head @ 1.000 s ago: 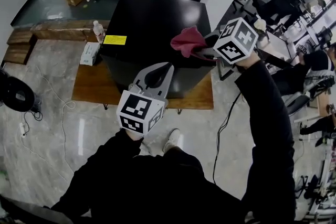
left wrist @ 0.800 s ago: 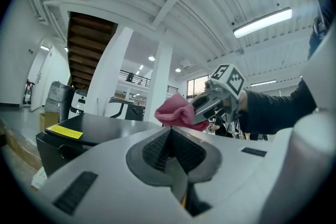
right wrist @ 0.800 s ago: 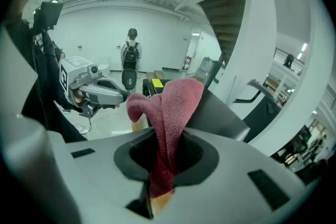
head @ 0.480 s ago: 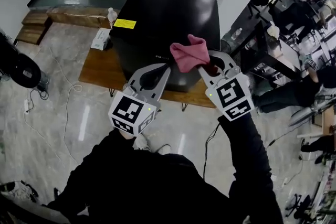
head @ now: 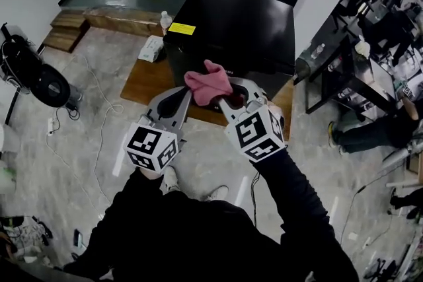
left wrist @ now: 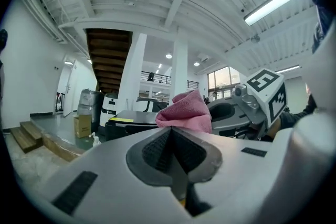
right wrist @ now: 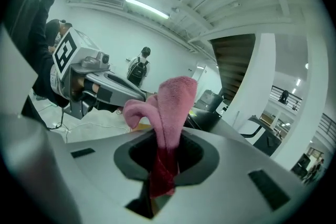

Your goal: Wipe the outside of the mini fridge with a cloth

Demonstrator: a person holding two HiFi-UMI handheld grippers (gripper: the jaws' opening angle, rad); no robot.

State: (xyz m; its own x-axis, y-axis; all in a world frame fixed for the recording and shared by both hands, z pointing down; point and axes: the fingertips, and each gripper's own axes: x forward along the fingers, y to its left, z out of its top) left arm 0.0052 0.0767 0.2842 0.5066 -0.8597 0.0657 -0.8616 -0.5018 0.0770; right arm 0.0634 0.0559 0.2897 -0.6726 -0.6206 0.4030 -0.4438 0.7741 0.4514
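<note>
While we face the black mini fridge (head: 244, 23), we hold both grippers up side by side before its near top edge. Our right gripper (head: 228, 97) has its jaws pressed tight on the pink cloth (head: 207, 81), which is pinched low in a darker, bunched fold. The cloth stands up out of the jaws in a loose tuft (one flap droops to the side). Seen from the head view, it lies over the fridge's near edge, though we cannot tell whether it touches the fridge. Our left gripper (head: 180, 97) sits just beside the right one, toward the fridge's left near corner. Its jaws are brought fully together with nothing between them, and the cloth shows just beyond their tips. A yellow label (head: 181, 28) sits near the left edge of the fridge top. The fridge stands on a low wooden platform (head: 147, 79), and a plastic bottle (head: 165, 20) stands just left of the fridge.
</note>
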